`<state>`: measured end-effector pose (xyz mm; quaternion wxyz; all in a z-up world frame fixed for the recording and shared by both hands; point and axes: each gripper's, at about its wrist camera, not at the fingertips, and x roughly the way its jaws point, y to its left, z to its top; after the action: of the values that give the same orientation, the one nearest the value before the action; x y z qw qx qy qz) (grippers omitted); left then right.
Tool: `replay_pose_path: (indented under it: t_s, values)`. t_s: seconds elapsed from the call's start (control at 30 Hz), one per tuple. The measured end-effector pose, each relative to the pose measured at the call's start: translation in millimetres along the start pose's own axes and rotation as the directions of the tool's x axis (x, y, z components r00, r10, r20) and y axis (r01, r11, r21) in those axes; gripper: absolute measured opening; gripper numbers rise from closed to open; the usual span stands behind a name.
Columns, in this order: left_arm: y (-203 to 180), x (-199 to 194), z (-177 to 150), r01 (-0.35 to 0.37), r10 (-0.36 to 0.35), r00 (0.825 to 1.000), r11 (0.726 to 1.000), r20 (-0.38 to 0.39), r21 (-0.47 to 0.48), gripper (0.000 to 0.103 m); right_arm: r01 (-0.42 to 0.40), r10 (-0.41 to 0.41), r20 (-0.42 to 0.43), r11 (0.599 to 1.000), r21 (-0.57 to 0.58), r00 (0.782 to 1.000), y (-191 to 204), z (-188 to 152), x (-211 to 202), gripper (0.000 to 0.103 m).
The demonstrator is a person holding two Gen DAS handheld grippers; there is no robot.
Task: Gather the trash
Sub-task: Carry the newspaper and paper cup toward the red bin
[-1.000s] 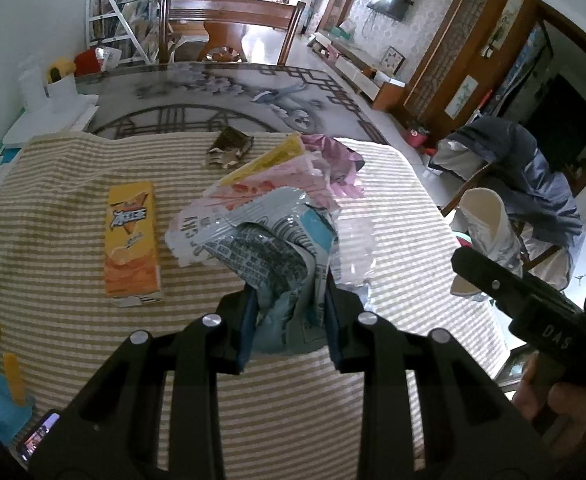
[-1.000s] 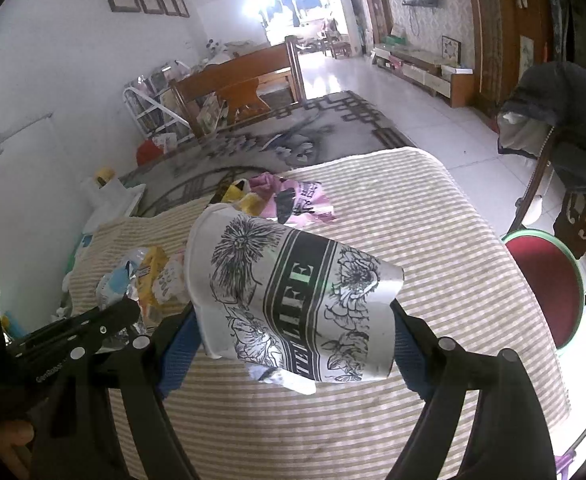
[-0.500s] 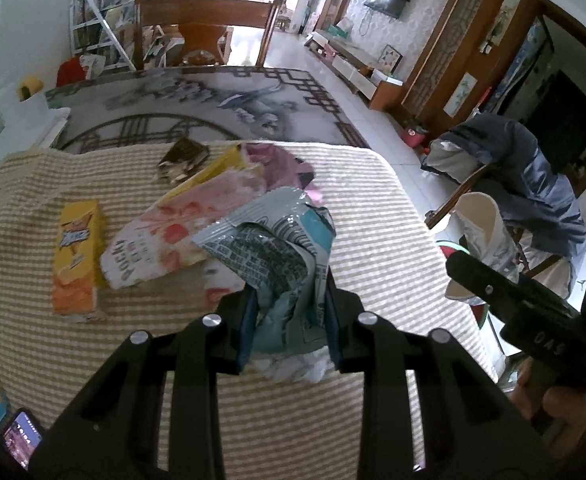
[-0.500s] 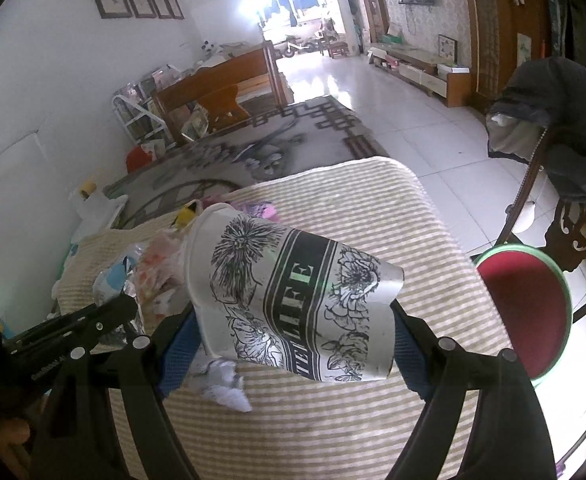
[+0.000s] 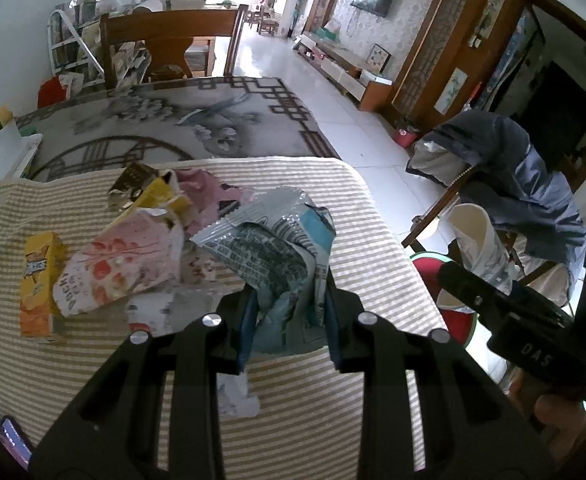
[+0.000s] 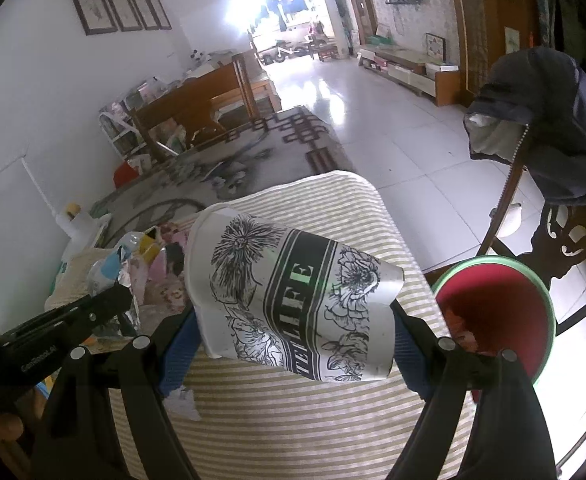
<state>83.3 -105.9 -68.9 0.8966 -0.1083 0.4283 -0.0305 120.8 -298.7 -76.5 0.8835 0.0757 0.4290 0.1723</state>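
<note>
Crumpled foil wrapper sat clenched in the left tool while the right tool gripped a printed paper cup sideways, both lifted off the striped counter, presumably bound for the red bin alongside

Both wrist views looked steeply down, close over the striped table, sharing its far edge and rug.
</note>
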Motion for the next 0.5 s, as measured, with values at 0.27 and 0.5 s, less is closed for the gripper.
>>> replay_pose_path:
  t_s: [0.27, 0.5]
  values:
    - [-29, 9, 3, -0.007, 0.007, 1.0, 1.0, -0.009, 0.023, 0.028, 0.001, -0.001, 0.001, 0.999, 0.034, 1.0, -28, 4, -4, 0.081]
    - [-56, 18, 6, -0.001, 0.002, 1.0, 0.998, -0.018, 0.058, 0.028, 0.017, -0.017, 0.007, 0.998, 0.067, 1.0, -58, 5, -8, 0.081]
